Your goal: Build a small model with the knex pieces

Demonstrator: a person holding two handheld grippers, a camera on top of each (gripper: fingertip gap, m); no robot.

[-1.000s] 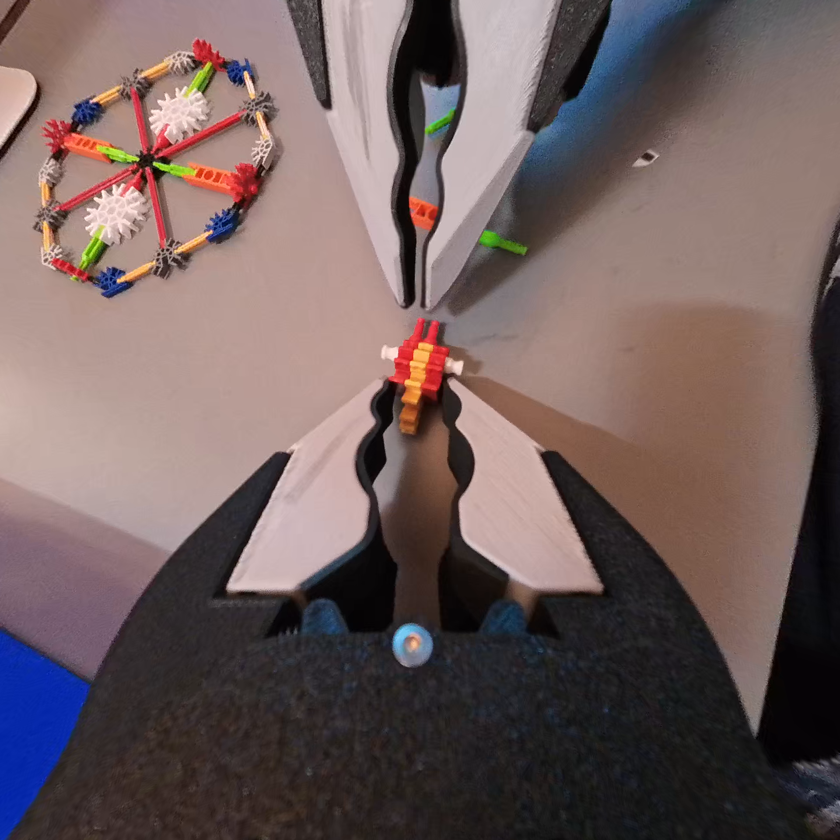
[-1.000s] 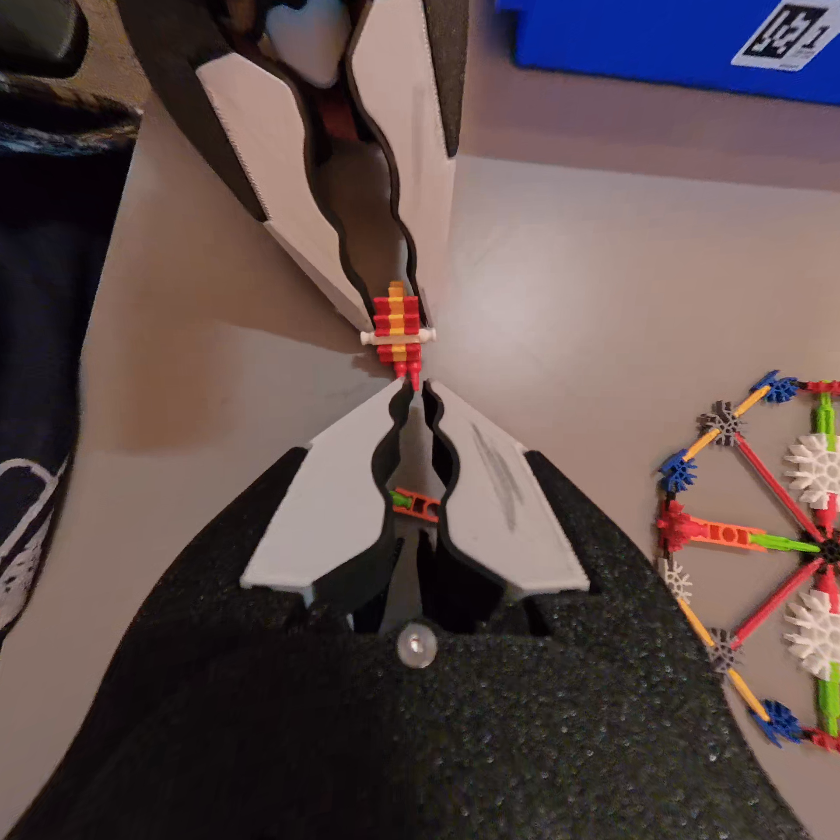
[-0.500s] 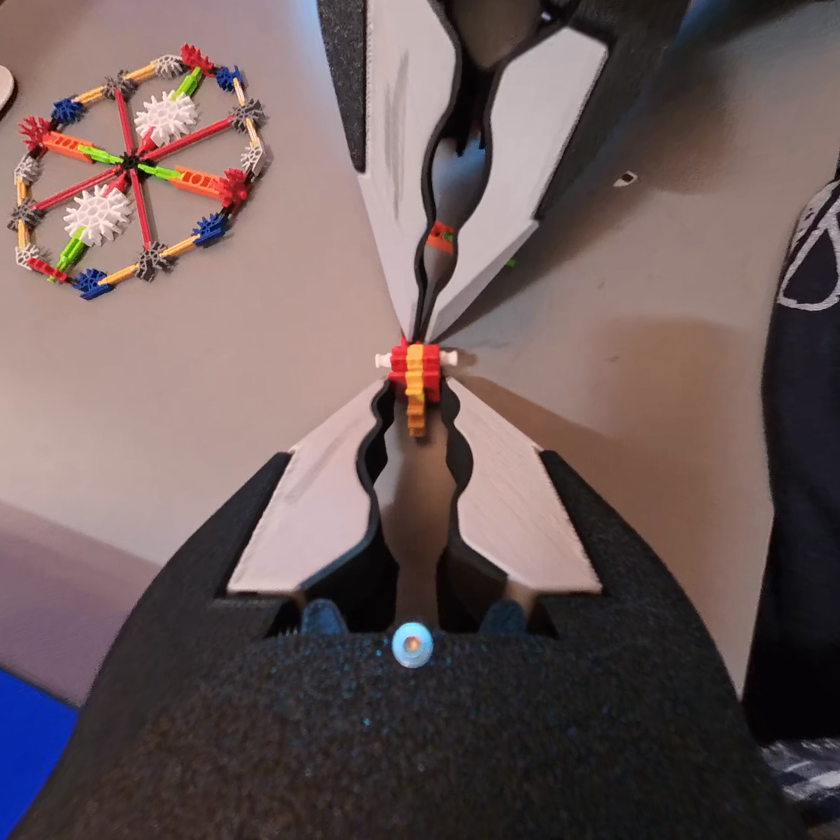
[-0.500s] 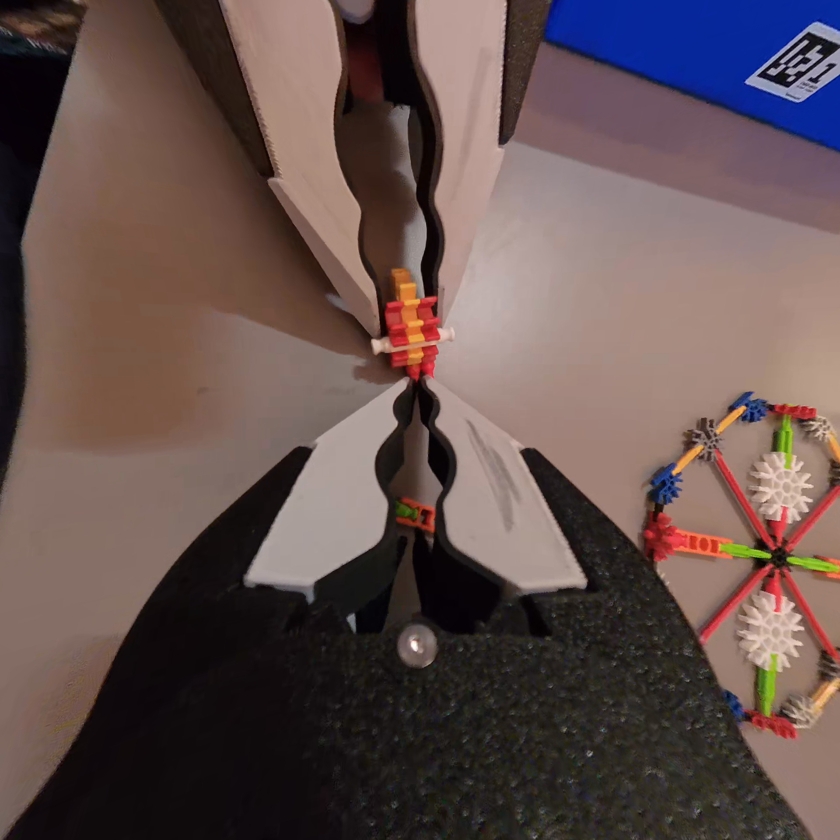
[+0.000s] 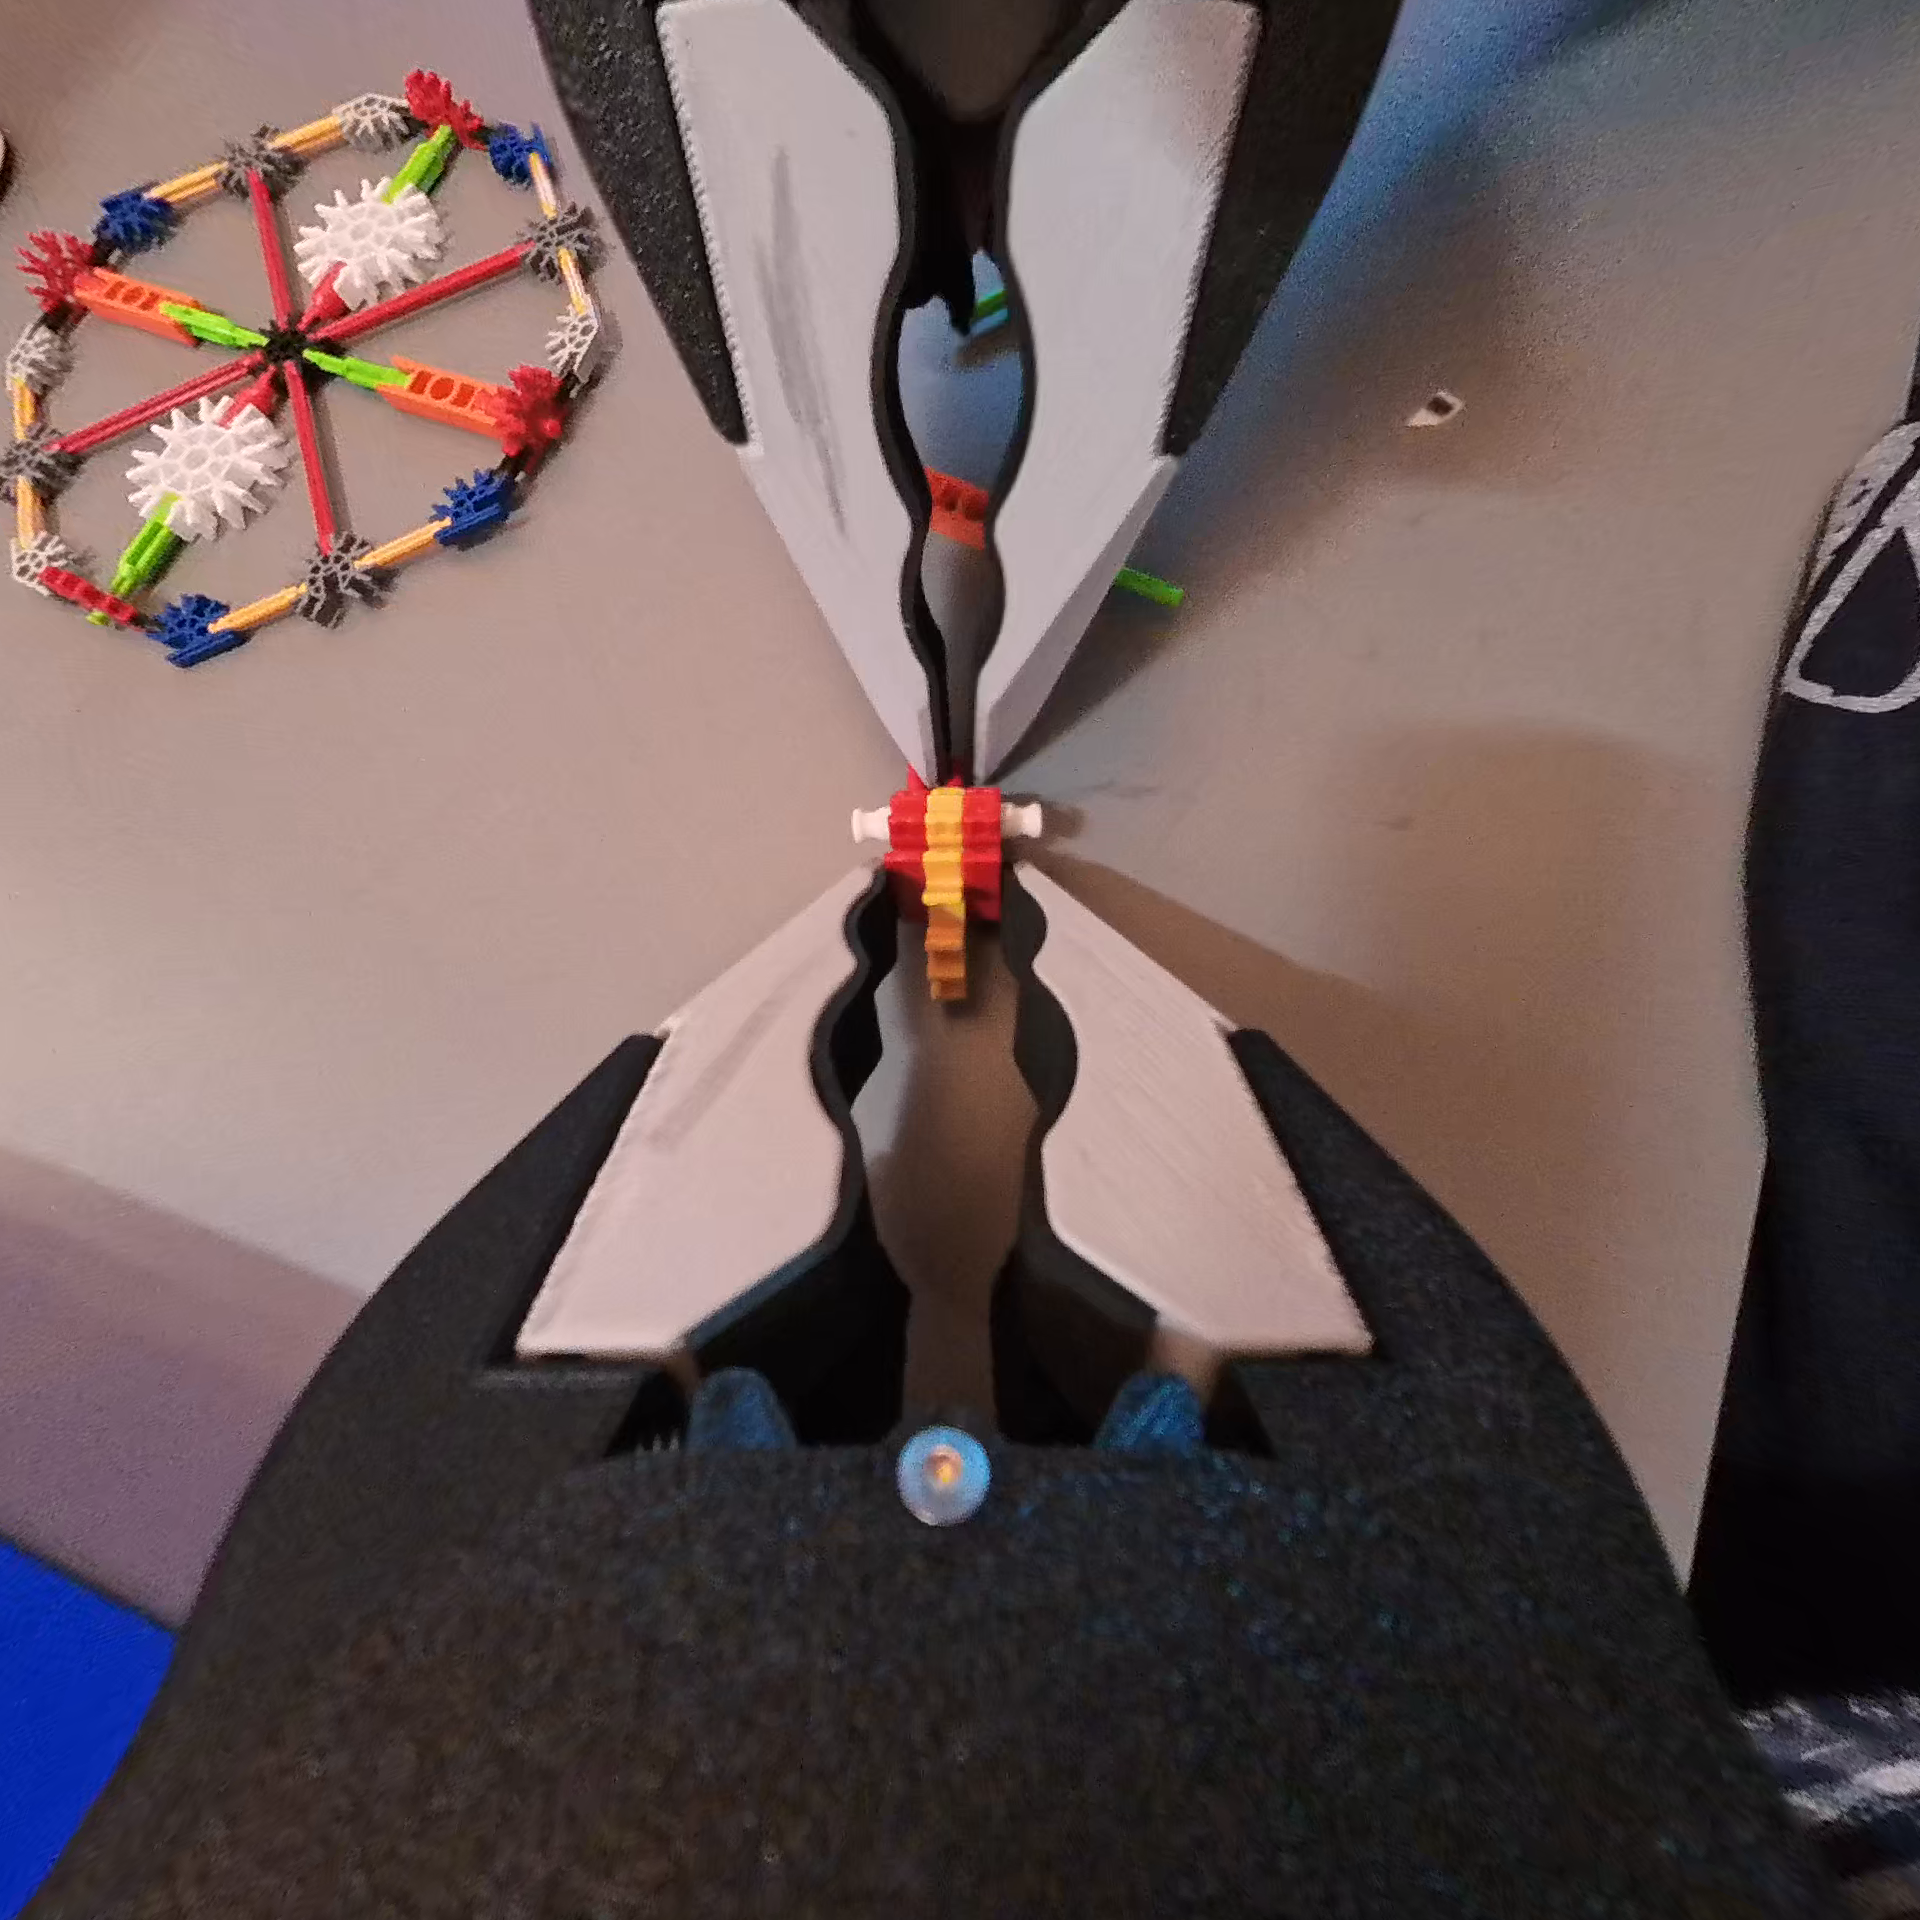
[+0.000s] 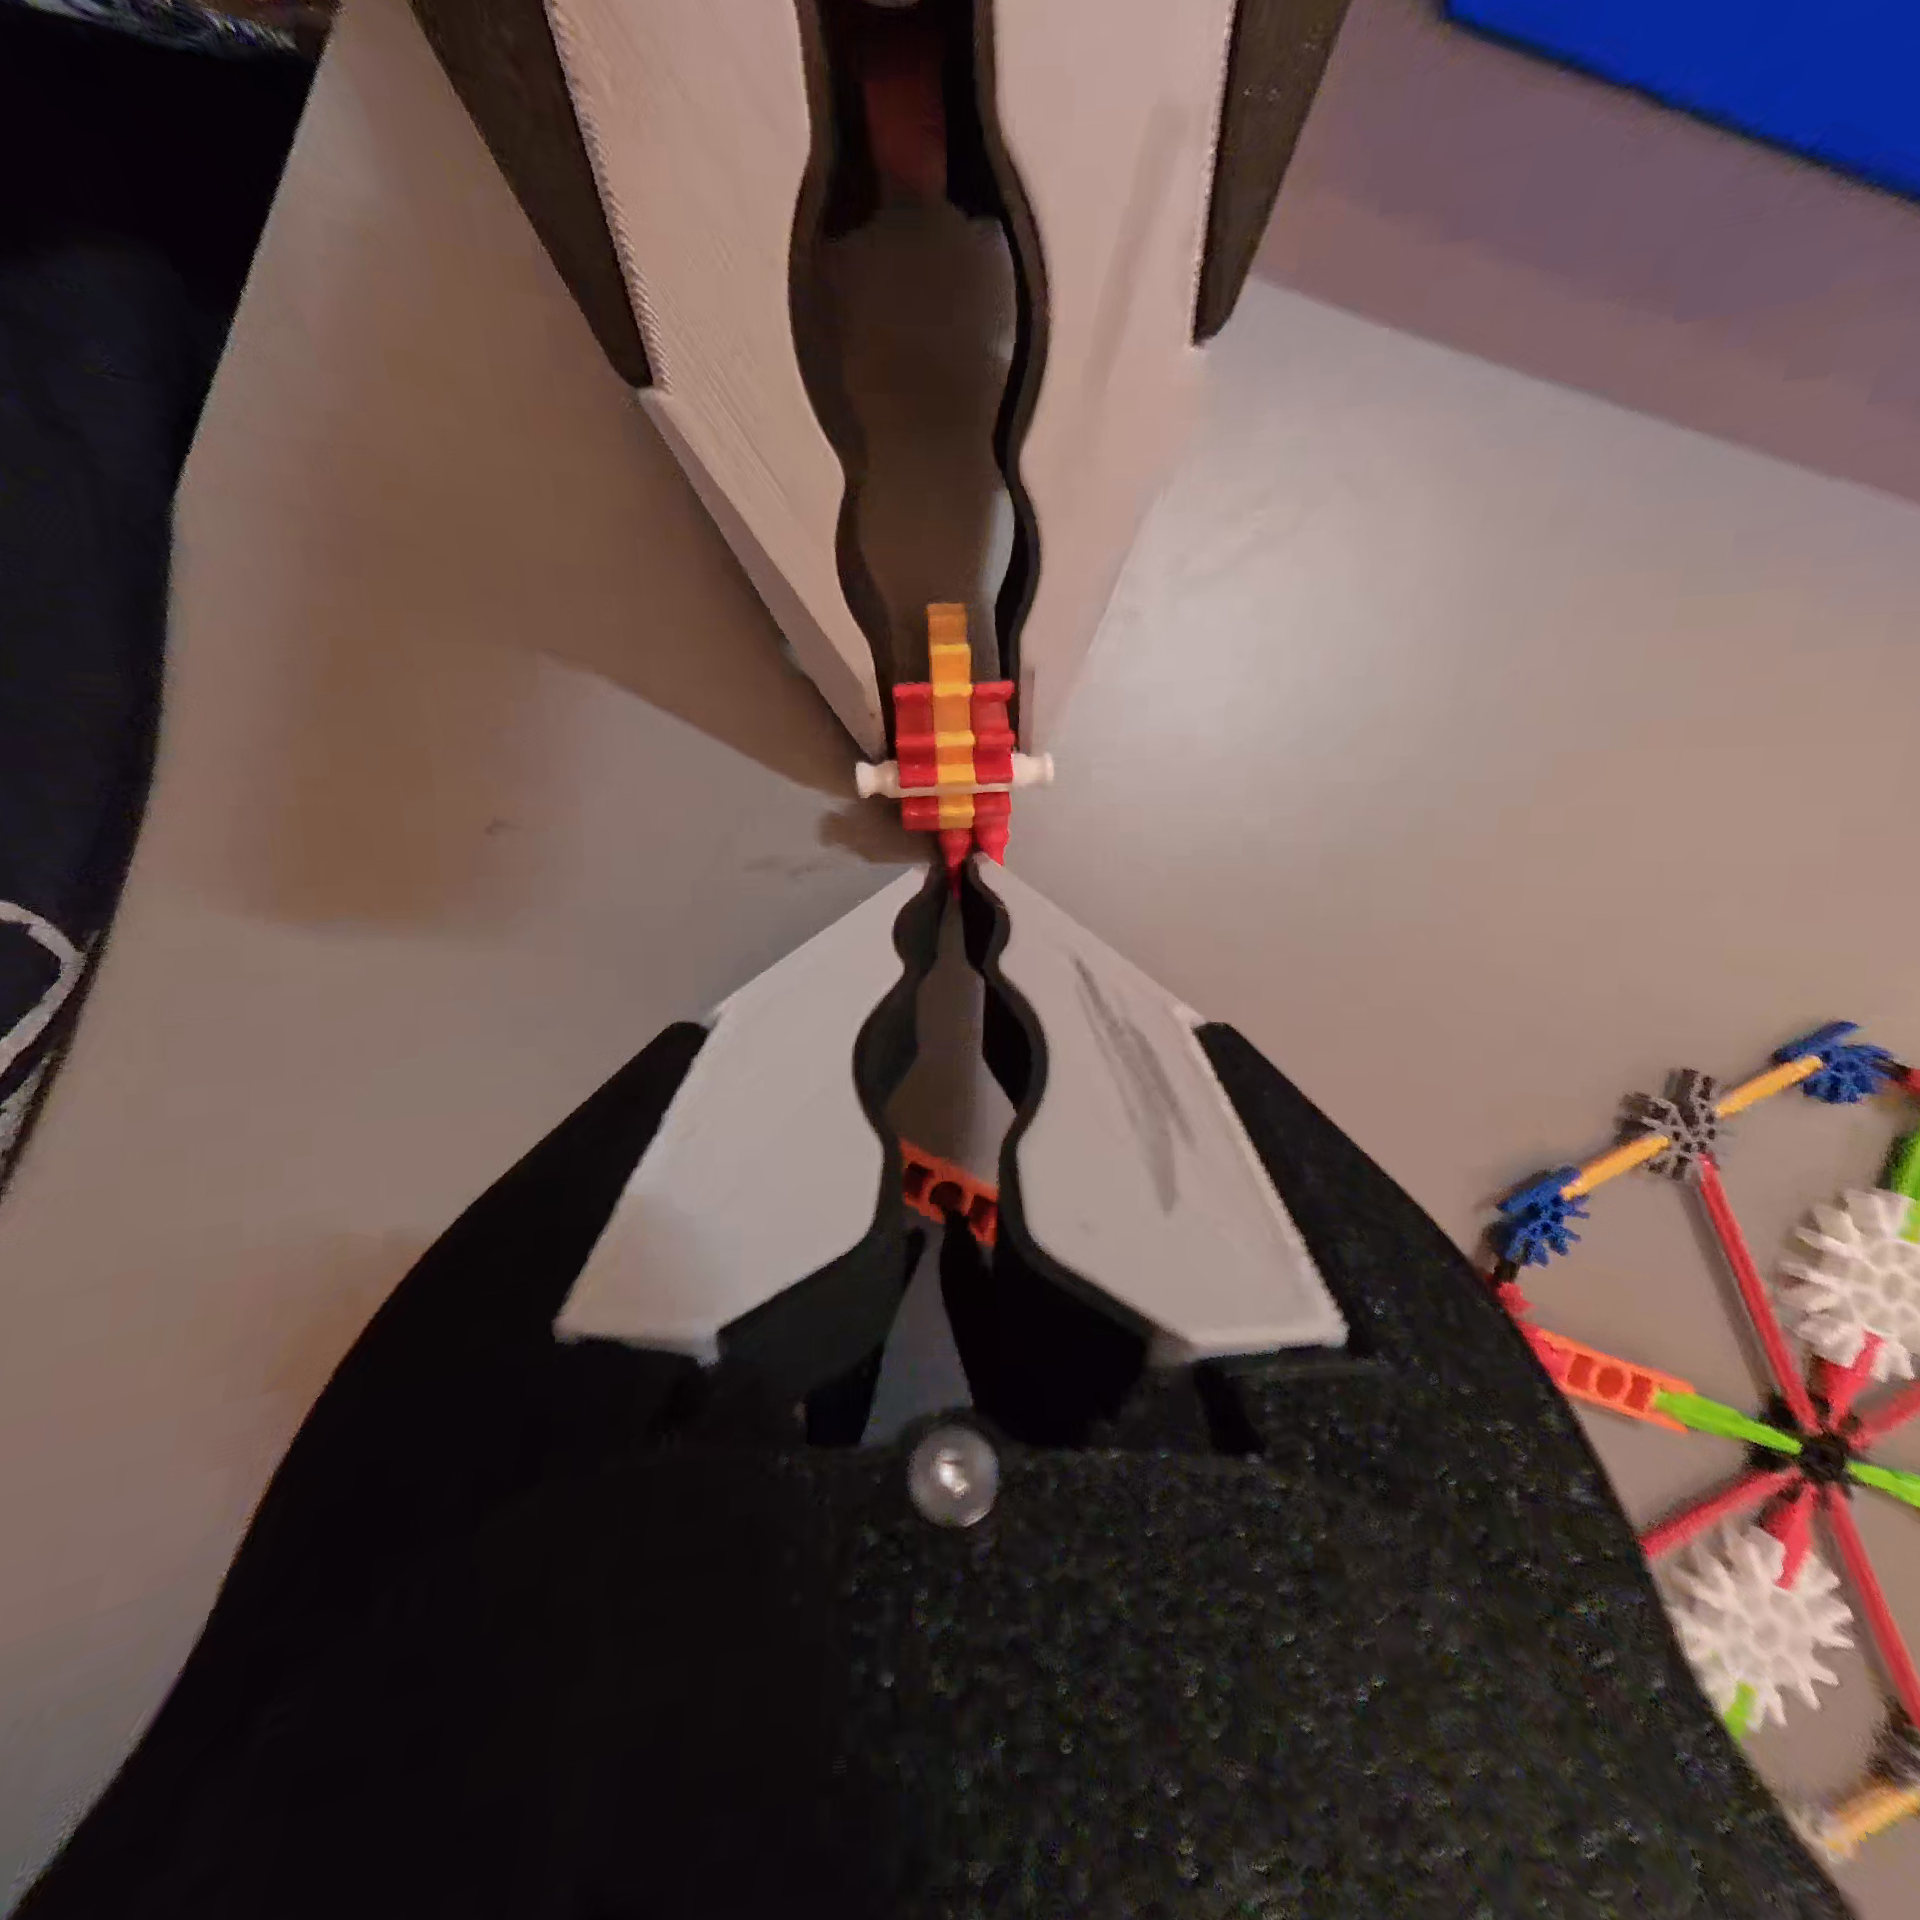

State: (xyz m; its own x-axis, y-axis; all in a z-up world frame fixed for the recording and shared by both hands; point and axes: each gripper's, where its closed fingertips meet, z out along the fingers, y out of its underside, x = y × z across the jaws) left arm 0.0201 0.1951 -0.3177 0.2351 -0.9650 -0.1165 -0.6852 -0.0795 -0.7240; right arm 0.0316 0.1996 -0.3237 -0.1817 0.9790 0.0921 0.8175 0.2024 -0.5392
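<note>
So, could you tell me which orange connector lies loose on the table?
The orange connector under the right gripper; the other two sit inside the flat wheel.

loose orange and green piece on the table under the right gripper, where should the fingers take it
Probably across the flat orange block, coming straight down from above. It lies flat on the table, its broad sides give parallel faces, and the thin green rod sticking out would likely slip. The right gripper hangs directly over it.
</note>
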